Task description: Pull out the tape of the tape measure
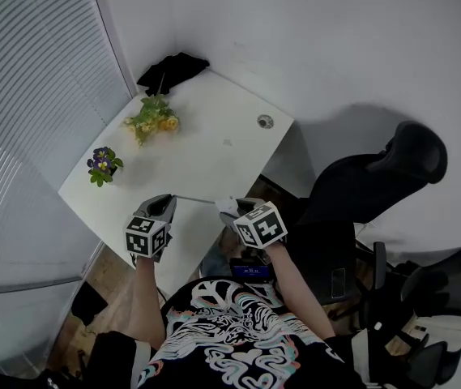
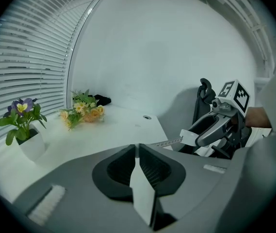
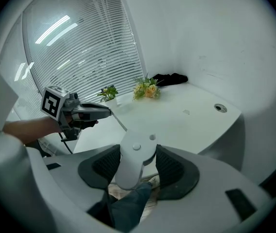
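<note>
Blinds [image 1: 27, 96] flank a white desk [image 1: 214, 128] where left gripper [image 1: 168, 200] pinches tape [image 2: 169, 142], right gripper [image 1: 230, 209] clamps tape measure [image 3: 135, 154].

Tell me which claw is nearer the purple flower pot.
Left. The left claw, pinching the tape, sits just below-right of the pot; the right claw, gripping the tape measure, is farther right.

Head view steeply down, gripper views share desk [image 1: 214, 128]

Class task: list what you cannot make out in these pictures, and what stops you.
Markings on the tape: left gripper view, too small and blurred.
Most of the tape measure: head view, hidden by the right gripper.
The black thing at the table corner: every view, too dark to name.
</note>
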`<state>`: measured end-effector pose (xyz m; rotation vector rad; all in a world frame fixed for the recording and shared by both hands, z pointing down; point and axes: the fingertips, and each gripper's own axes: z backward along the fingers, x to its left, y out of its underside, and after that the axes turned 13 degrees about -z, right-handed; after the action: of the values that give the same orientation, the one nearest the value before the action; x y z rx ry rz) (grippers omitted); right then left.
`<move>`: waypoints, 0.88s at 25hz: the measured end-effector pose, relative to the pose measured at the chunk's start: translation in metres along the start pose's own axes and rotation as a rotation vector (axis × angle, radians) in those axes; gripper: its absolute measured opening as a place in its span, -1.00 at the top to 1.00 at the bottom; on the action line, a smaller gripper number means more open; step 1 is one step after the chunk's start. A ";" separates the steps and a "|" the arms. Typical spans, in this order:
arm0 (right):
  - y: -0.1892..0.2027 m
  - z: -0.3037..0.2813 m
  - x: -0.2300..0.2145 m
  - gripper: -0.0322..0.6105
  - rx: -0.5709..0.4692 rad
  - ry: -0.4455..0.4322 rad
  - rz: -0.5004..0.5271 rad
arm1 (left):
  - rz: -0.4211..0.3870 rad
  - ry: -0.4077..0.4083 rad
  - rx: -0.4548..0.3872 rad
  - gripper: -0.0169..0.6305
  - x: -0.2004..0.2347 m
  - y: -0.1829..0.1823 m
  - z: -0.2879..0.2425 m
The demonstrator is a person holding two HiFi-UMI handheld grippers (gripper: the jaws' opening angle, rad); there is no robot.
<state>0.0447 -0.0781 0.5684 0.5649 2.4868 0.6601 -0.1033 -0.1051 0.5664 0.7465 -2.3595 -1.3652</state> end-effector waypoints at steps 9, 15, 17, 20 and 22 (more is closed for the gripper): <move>0.009 0.005 -0.002 0.17 0.004 0.022 0.000 | -0.014 -0.064 0.027 0.85 0.015 0.006 0.015; 0.009 0.005 -0.001 0.17 0.002 0.025 0.000 | -0.010 -0.075 0.036 0.85 0.017 0.010 0.017; 0.008 0.005 0.000 0.17 0.001 0.028 -0.002 | -0.010 -0.075 0.035 0.85 0.018 0.010 0.018; 0.009 0.005 -0.002 0.17 0.004 0.038 -0.003 | -0.002 -0.093 0.039 0.85 0.023 0.012 0.020; 0.010 0.007 -0.006 0.17 0.002 0.046 -0.010 | 0.018 -0.115 0.035 0.85 0.030 0.012 0.024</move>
<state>0.0556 -0.0707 0.5703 0.5440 2.5313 0.6738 -0.1436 -0.1004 0.5652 0.6714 -2.4780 -1.3986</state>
